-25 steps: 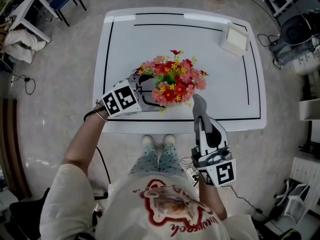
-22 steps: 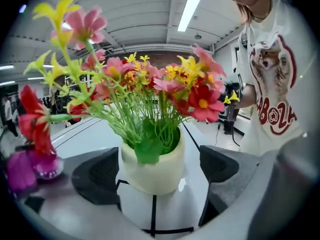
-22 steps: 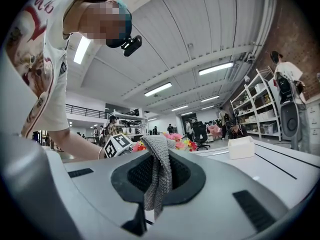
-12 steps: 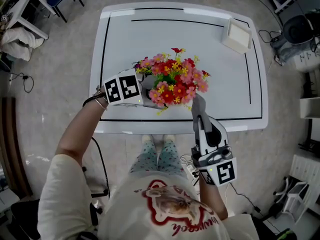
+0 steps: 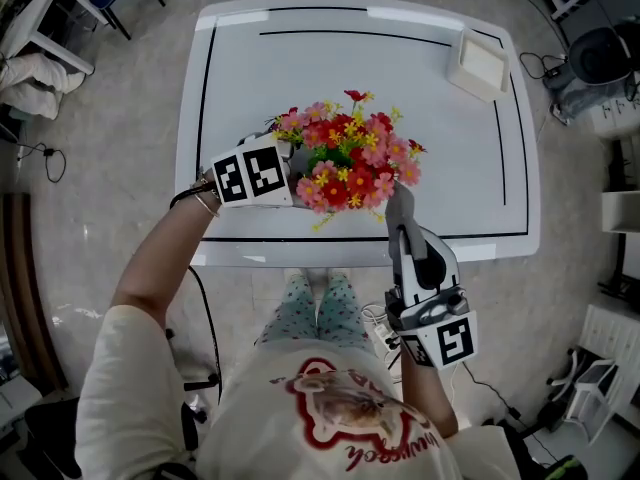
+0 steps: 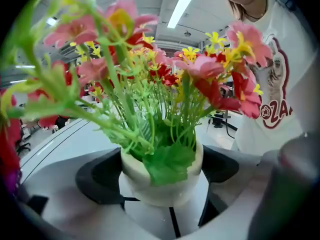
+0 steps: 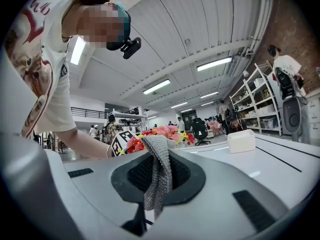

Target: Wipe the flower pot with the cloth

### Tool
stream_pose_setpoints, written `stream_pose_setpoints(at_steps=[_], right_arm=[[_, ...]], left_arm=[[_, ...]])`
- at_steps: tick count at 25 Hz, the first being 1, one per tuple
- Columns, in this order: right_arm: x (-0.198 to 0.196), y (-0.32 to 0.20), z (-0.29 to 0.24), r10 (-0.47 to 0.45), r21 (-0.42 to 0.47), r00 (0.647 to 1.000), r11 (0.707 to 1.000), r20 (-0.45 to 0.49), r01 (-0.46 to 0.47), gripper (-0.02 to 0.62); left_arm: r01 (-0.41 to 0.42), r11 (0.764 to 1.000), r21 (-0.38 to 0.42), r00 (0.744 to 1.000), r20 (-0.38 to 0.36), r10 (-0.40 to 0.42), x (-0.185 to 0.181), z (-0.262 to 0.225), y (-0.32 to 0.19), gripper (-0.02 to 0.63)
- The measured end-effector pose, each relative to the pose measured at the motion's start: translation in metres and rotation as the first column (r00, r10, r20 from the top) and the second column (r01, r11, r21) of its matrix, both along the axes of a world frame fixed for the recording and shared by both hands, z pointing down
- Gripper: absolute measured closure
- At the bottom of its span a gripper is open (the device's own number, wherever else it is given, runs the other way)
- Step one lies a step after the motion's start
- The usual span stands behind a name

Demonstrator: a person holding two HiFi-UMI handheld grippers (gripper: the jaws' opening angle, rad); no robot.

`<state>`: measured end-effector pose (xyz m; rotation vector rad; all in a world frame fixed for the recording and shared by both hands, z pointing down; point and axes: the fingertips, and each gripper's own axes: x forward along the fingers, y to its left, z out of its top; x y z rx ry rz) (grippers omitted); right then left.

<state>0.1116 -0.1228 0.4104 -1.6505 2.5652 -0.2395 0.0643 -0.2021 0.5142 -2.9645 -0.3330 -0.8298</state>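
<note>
Wiping hasn't really started, as far as I can tell. The left gripper (image 5: 283, 171) is clamped on the cream flower pot (image 6: 161, 184), which sits mid-table (image 5: 440, 138) close to the near edge. The pot is stuffed with red, pink and yellow flowers (image 5: 345, 163). The right gripper (image 5: 401, 230) pinches a grey knitted cloth (image 7: 160, 169) just right of the blooms, not on the pot yet. So the whole pot is left to wipe.

grey knitted cloth (image 7: 159, 169), smooth matt cream pot (image 6: 161, 195), glossy white table (image 5: 350, 78)
</note>
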Motion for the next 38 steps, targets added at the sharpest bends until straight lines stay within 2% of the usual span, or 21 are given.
stream_pose_setpoints(at_steps=[6, 11, 17, 21, 25, 30, 34, 38], right_arm=[[0.0, -0.004, 0.003, -0.002, -0.006, 1.0, 1.0, 0.003, 0.002, 0.583], [0.003, -0.006, 0.002, 0.001, 0.0, 1.0, 1.0, -0.003, -0.001, 0.583], [0.007, -0.007, 0.001, 0.016, 0.01, 1.0, 1.0, 0.006, -0.016, 0.583], [0.008, -0.008, -0.001, 0.026, 0.023, 0.999, 0.999, 0.019, -0.026, 0.583], [0.01, -0.01, -0.019, 0.035, 0.059, 0.999, 0.998, 0.022, -0.036, 0.583], [0.015, -0.019, -0.067, 0.028, 0.166, 1.0, 0.986, 0.014, -0.03, 0.583], [0.008, -0.033, -0.117, -0.006, 0.279, 1.0, 0.96, 0.001, 0.006, 0.583], [-0.005, -0.035, -0.148, -0.067, 0.344, 0.997, 0.936, -0.026, 0.072, 0.583]], left_arm=[[0.022, 1.0, 0.005, 0.999, -0.038, -0.021, 0.001, -0.001, 0.0, 0.114], [0.083, 0.997, 0.003, 0.994, -0.069, -0.082, 0.003, -0.002, -0.001, 0.115], [0.197, 0.973, -0.12, 0.967, -0.138, -0.213, -0.004, -0.008, -0.014, 0.117], [0.245, 0.964, -0.107, 0.96, -0.111, -0.256, -0.009, -0.017, -0.021, 0.116], [0.303, 0.947, -0.11, 0.945, -0.094, -0.313, -0.011, -0.055, -0.022, 0.116], [0.363, 0.929, -0.07, 0.925, -0.098, -0.368, -0.01, -0.119, -0.017, 0.117], [0.399, 0.907, -0.135, 0.896, -0.15, -0.417, -0.013, -0.176, -0.017, 0.117], [0.415, 0.894, -0.168, 0.879, -0.182, -0.442, -0.017, -0.216, -0.011, 0.117]])
